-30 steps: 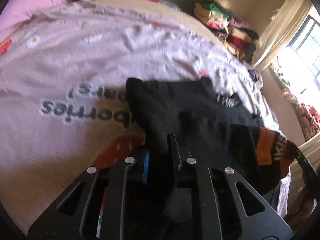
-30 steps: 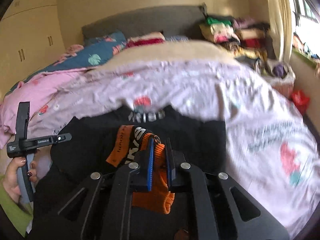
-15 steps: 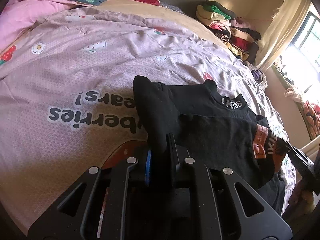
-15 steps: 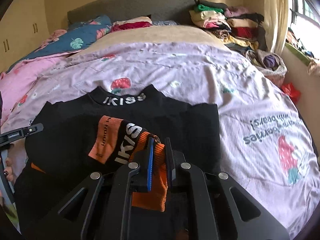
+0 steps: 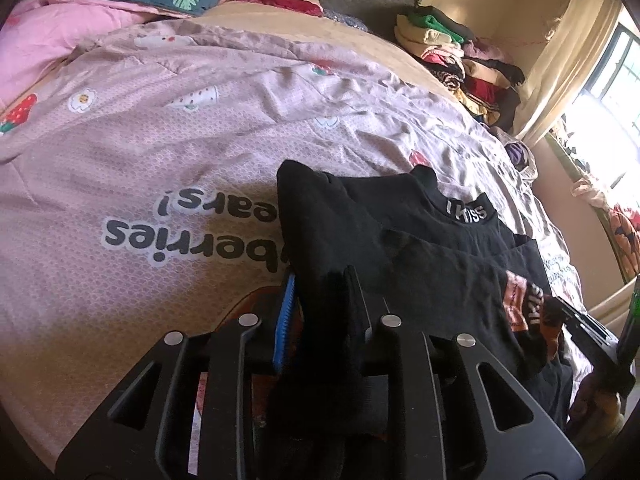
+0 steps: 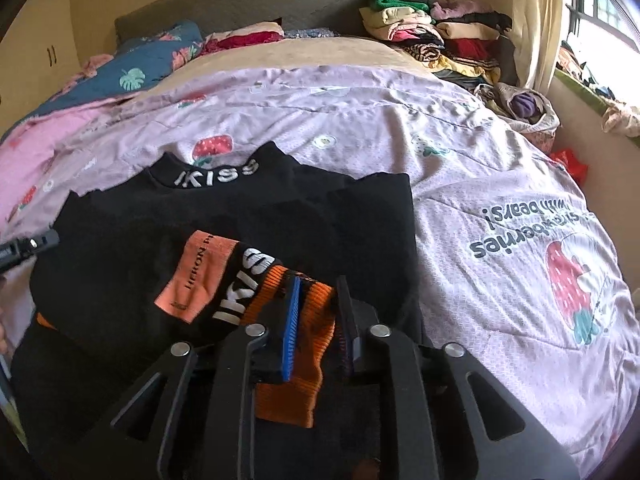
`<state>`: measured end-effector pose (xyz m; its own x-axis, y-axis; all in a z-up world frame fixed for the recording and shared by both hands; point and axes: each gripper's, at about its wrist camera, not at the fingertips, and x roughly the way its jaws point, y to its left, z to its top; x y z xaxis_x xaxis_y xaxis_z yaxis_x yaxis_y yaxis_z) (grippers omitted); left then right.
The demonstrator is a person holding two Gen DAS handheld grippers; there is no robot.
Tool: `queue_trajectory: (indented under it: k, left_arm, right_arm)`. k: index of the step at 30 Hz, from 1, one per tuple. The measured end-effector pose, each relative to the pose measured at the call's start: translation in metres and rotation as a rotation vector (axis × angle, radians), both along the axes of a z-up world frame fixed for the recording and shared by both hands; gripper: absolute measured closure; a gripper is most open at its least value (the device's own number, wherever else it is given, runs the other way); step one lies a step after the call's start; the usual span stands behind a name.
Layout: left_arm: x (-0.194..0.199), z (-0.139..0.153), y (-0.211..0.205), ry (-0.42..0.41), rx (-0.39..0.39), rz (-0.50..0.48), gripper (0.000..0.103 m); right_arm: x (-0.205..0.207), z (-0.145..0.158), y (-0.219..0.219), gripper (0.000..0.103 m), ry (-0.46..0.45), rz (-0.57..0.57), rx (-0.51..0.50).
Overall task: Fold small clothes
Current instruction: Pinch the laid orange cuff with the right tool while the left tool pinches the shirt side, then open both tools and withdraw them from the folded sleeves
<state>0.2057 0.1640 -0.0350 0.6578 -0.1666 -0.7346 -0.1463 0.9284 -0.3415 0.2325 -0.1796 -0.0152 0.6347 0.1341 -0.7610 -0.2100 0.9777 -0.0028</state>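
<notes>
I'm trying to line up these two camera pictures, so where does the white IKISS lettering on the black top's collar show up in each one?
Left wrist view: the white IKISS collar lettering sits right of centre, past the left gripper.
Right wrist view: it sits left of centre in the upper middle, beyond the right gripper.
Shared landmark: the stack of folded clothes by the curtain.

Bedspread: you had a pale pink quilt (image 6: 460, 152) with strawberry prints and grey lettering across the bed.
Pillows: you saw a teal leaf-print pillow (image 6: 156, 64) against the grey headboard (image 6: 248, 4).
Blanket: a plain pink one (image 5: 60, 40) lay beside that pillow.
Stack: folded clothes (image 6: 436, 36) were piled near the cream curtain (image 6: 532, 20).
</notes>
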Motion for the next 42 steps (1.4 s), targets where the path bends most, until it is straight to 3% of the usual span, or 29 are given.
queue_trajectory:
  k: [3,5,12,18,25,36,41,42]
  left_arm:
    - [-0.003,0.006,0.001,-0.012,0.012,0.012,0.088]
    - [-0.006,0.013,0.001,-0.029,0.028,0.018,0.088]
    - [-0.013,0.035,-0.02,-0.08,0.067,-0.036,0.081]
    - [-0.013,0.031,-0.043,-0.053,0.092,-0.122,0.072]
    - [-0.013,0.01,-0.057,0.037,0.06,-0.175,0.06]
    - [-0.013,-0.01,-0.06,0.101,0.076,-0.189,0.059]
    - [-0.013,-0.012,-0.059,0.096,0.059,-0.19,0.056]
    - [-0.014,-0.01,-0.059,0.092,0.045,-0.19,0.054]
  right_arm:
    - [-0.002,0.0,-0.004,0.074,-0.009,-0.01,-0.015]
    - [-0.004,0.003,-0.006,0.061,-0.017,-0.017,-0.004]
    - [-0.02,0.015,0.005,0.049,-0.052,0.042,0.027]
    - [-0.03,0.018,0.026,0.043,-0.04,0.13,0.07]
    - [-0.037,0.005,0.049,0.04,0.02,0.193,0.065]
    - [-0.034,-0.021,0.052,0.032,0.11,0.159,0.035]
    - [-0.036,-0.02,0.049,0.03,0.104,0.159,0.042]
    - [-0.036,-0.017,0.048,0.024,0.098,0.16,0.056]
